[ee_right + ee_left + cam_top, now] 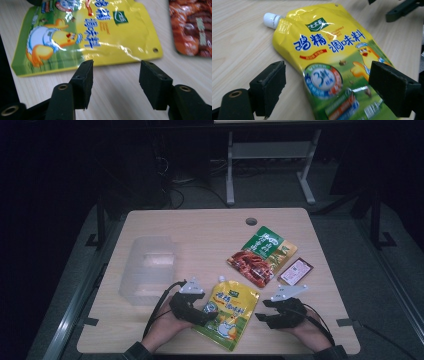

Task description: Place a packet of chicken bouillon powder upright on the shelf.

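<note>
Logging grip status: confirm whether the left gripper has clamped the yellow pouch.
No: the left gripper stands open, jaws either side of the yellow pouch, not pressing it.

The table [200,227] is surfaced in pale wood-grain laminate with a smooth, low-sheen finish. The yellow pouch [332,50] is made of glossy plastic film; creases and bright glare are noted across it, and its screw cap [271,20] is of white ribbed plastic. The red-and-green packet [261,255] is likewise of shiny printed film, and the small dark-red sachet [296,271] appears smooth. The storage box [147,267] is of translucent, frosted plastic. The left tongs [327,87] and right tongs [115,81] are of matt black plastic, with pads [83,80] of slightly rough, foam-like texture.
</note>
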`<state>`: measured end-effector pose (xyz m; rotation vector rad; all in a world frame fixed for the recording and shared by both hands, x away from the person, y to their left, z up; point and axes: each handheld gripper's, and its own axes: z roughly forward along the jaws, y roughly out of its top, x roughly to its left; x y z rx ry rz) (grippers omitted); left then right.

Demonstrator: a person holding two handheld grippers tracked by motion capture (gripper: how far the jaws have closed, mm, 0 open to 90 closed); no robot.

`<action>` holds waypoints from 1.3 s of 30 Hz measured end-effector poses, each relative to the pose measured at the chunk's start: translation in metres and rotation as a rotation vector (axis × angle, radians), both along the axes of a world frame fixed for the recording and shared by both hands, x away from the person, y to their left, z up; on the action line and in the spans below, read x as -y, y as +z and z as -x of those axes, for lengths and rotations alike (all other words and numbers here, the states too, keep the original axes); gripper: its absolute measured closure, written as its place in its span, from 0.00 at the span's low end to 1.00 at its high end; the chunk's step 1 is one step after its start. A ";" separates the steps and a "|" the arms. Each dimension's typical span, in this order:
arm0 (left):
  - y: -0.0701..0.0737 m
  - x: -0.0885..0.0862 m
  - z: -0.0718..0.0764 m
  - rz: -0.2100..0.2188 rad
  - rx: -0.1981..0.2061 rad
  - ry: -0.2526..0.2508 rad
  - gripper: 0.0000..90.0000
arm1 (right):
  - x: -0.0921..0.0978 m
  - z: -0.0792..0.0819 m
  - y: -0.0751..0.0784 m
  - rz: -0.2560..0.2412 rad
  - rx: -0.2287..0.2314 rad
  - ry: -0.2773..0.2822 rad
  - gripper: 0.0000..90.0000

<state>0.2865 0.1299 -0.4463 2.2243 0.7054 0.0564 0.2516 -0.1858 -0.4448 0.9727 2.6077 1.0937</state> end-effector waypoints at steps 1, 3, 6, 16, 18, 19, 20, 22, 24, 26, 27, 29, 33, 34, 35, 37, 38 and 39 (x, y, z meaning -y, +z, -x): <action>-0.001 0.002 -0.002 -0.007 -0.005 0.003 0.15 | 0.002 0.001 -0.001 0.003 0.004 -0.002 0.46; -0.004 0.007 -0.006 -0.009 -0.016 0.017 0.15 | 0.005 0.003 -0.001 0.000 0.001 -0.012 0.45; -0.010 0.012 -0.011 -0.028 -0.033 0.023 0.15 | 0.007 0.002 -0.001 -0.004 0.011 -0.015 0.44; -0.018 0.020 -0.018 -0.040 -0.076 0.004 0.14 | 0.006 0.003 -0.001 0.000 0.003 -0.016 0.44; -0.018 0.022 -0.019 -0.043 -0.071 -0.003 0.15 | 0.006 0.002 -0.001 -0.003 0.015 -0.015 0.44; -0.017 0.023 -0.019 -0.049 -0.067 -0.012 0.17 | 0.006 0.003 -0.001 -0.004 0.008 -0.021 0.44; -0.017 0.024 -0.020 -0.045 -0.069 -0.020 0.18 | 0.006 0.003 -0.001 -0.006 0.009 -0.020 0.44; -0.016 0.024 -0.022 -0.051 -0.075 -0.052 0.27 | 0.006 0.003 0.000 -0.007 0.012 -0.022 0.44; -0.016 0.026 -0.022 -0.036 -0.071 -0.037 0.33 | 0.006 0.003 0.000 -0.008 0.013 -0.026 0.44; -0.015 0.026 -0.024 -0.060 -0.066 -0.052 0.38 | 0.007 0.003 0.001 -0.007 0.016 -0.025 0.44; -0.016 0.027 -0.024 -0.044 -0.070 -0.035 0.41 | 0.007 0.003 0.001 -0.010 0.016 -0.028 0.44; -0.015 0.027 -0.025 -0.051 -0.059 -0.037 0.49 | 0.007 0.003 0.001 -0.011 0.018 -0.032 0.44; -0.017 0.027 -0.026 -0.035 -0.067 -0.038 0.70 | 0.007 0.004 0.003 -0.015 0.030 -0.032 0.44; -0.017 0.027 -0.027 -0.030 -0.072 -0.034 0.75 | 0.007 0.004 0.004 -0.016 0.029 -0.034 0.44; -0.017 0.026 -0.027 -0.036 -0.067 -0.038 0.79 | 0.007 0.004 0.004 -0.016 0.031 -0.035 0.44; -0.017 0.026 -0.029 -0.027 -0.074 -0.036 0.85 | 0.008 0.003 0.004 -0.016 0.039 -0.038 0.43; -0.016 0.025 -0.030 -0.025 -0.072 -0.039 0.88 | 0.008 0.003 0.004 -0.016 0.042 -0.040 0.43; -0.016 0.025 -0.030 -0.027 -0.072 -0.044 0.91 | 0.008 0.003 0.004 -0.015 0.045 -0.042 0.42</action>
